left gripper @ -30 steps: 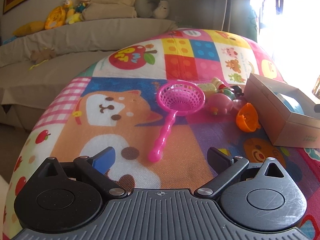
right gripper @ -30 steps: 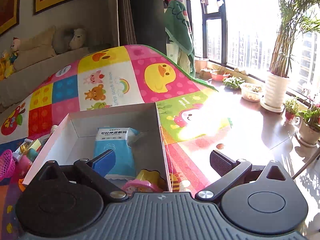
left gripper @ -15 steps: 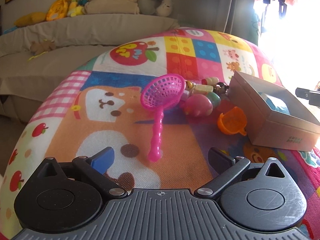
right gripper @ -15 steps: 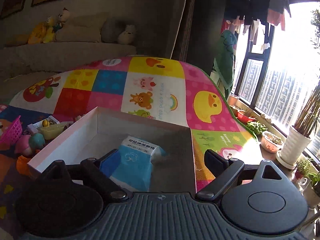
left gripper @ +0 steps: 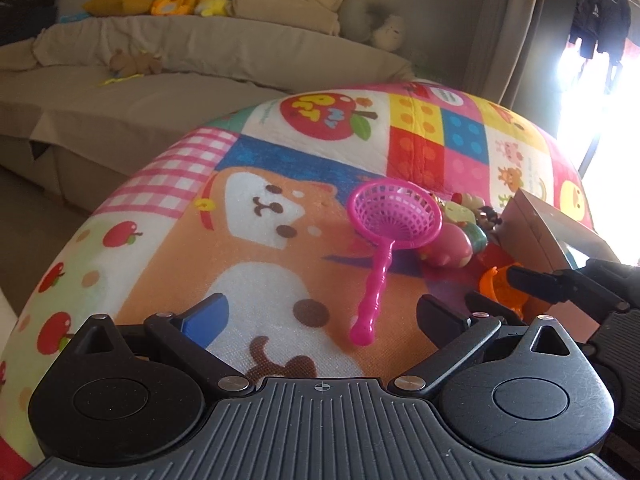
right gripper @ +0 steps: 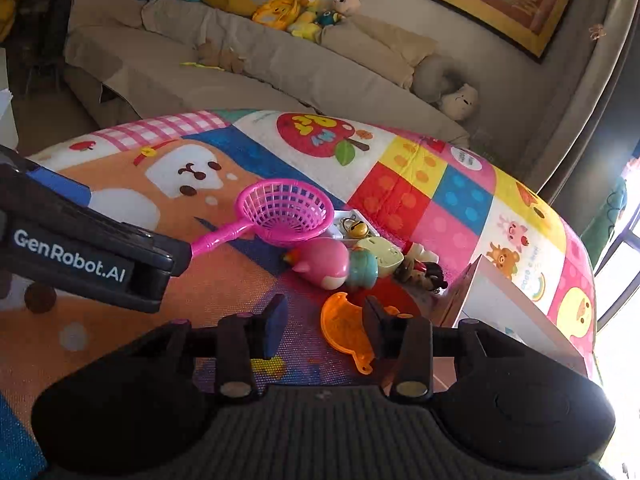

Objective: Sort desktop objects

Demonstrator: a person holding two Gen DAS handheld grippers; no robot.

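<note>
A pink toy strainer (left gripper: pixel 394 220) lies on the colourful mat, its handle end between my left gripper's open fingers; it also shows in the right wrist view (right gripper: pixel 285 212). My left gripper (left gripper: pixel 320 314) is open and empty just above the mat. My right gripper (right gripper: pixel 323 320) is partly open, its jaws on either side of an orange scoop (right gripper: pixel 345 326) without touching it. A pink round toy (right gripper: pixel 324 262), a teal toy (right gripper: pixel 362 267) and several small trinkets (right gripper: pixel 420 268) lie in a pile. The cardboard box (right gripper: pixel 504 304) stands at right.
The play mat (left gripper: pixel 260 264) covers the table. A beige sofa (left gripper: pixel 160 80) with plush toys stands behind. The right gripper's finger (left gripper: pixel 560 284) reaches in at the right of the left wrist view. The left gripper's body (right gripper: pixel 80 256) fills the left of the right wrist view.
My right gripper has swung left from over the box down to the toy pile and narrowed around the orange scoop. My left gripper has shifted left; the strainer handle now sits between its fingers.
</note>
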